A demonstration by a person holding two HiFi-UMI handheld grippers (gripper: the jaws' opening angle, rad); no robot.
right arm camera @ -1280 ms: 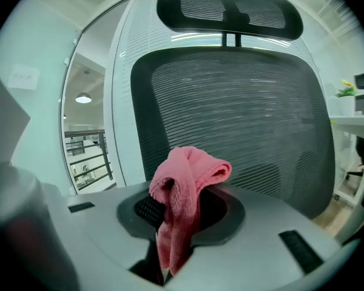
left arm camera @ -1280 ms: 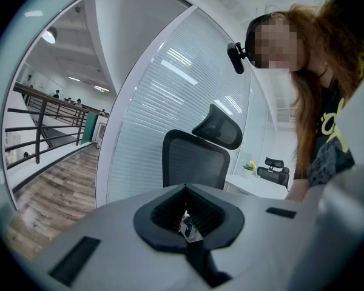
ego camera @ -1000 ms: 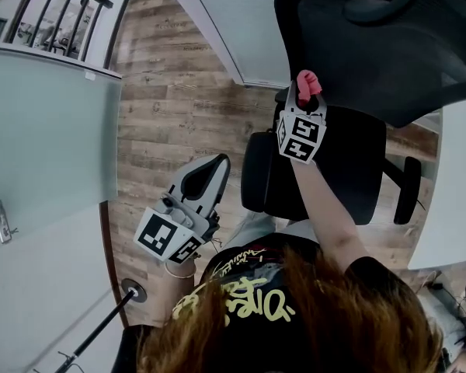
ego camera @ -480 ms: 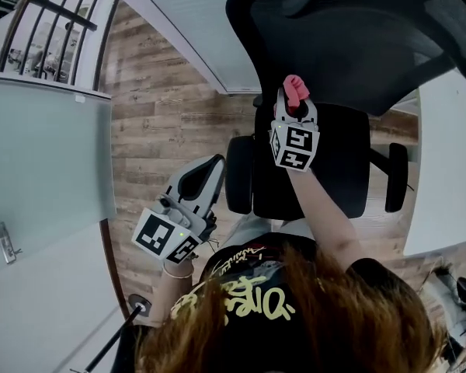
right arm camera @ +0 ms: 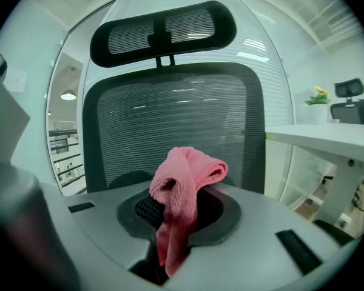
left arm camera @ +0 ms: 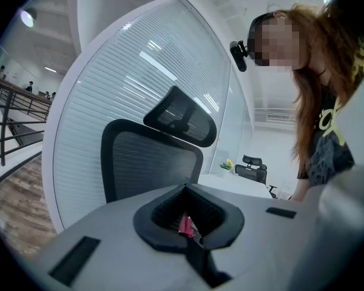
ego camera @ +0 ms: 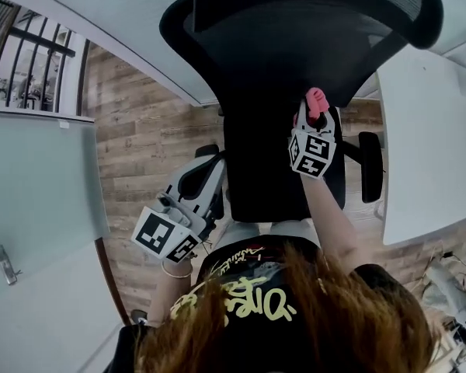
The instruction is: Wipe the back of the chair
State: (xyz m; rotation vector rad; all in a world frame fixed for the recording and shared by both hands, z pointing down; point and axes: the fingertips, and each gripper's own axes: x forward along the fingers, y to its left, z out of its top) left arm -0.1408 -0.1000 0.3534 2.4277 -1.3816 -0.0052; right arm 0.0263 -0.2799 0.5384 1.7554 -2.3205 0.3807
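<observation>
Chair back: black mesh (ego camera: 295, 45), at the top centre of the head view. A second ago it sat in the upper right corner. In the right gripper view it stands upright (right arm camera: 182, 114) and fills the middle, with the headrest (right arm camera: 164, 32) above it.
Cloth: pink, bunched (ego camera: 317, 101), held up at the lower right part of the chair back. A second ago it was at the back's lower left edge. No view shows whether it touches the mesh.
Right gripper: raised (ego camera: 314, 119), jaws closed on the cloth, which bulges above them and hangs down between them (right arm camera: 185, 187).
Left gripper: low and to the left (ego camera: 200, 179), just beside the seat (ego camera: 264, 177). It is in much the same place as in both earlier frames. Its jaws are drawn together, and a small pink speck (left arm camera: 185, 225) shows in the hollow between them. I cannot tell what the speck is.
Seat and armrest: the seat now lies straight ahead of the person. The armrest (ego camera: 370, 165) is to its right.
Surroundings: a white desk (ego camera: 427, 154) stands at the right and now takes up more of the frame. Wood floor (ego camera: 140, 154) and a glass partition (ego camera: 39, 177) are at the left.
</observation>
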